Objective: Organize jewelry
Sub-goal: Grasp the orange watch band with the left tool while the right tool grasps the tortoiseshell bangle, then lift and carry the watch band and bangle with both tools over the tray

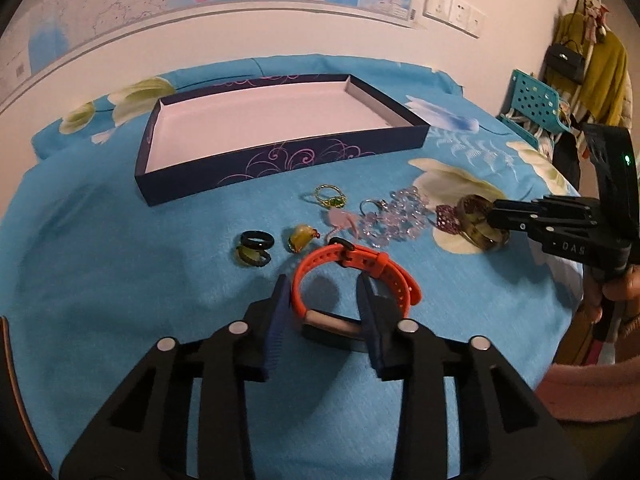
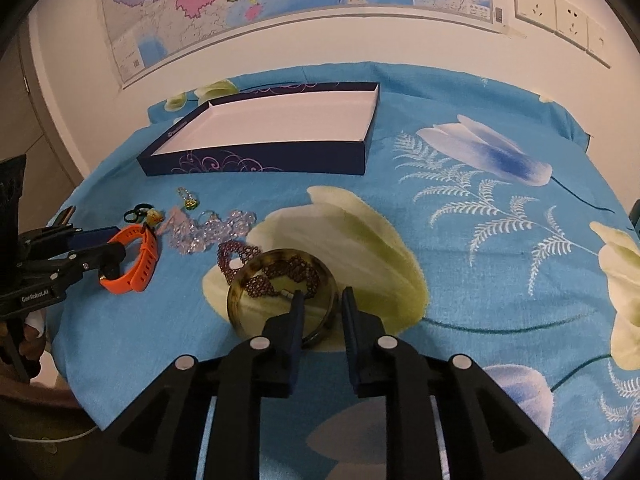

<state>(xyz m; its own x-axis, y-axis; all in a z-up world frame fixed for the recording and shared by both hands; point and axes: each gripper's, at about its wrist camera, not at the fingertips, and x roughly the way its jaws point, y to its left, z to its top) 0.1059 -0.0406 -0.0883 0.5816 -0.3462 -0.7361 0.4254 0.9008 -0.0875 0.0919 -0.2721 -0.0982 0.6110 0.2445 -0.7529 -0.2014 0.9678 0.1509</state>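
Blue flowered cloth (image 1: 120, 264) covers my table, the dark box (image 1: 280, 160) at upper centre, my left claw (image 1: 324, 292) clamped on the orange watch (image 1: 352, 268) at lower centre, my right claw (image 2: 322, 300) clamped on the amber bangle's (image 2: 244, 284) rim at centre.

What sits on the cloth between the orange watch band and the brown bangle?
In the left wrist view, the clear bead bracelet and a pink charm lie between the orange watch band and the brown bangle.
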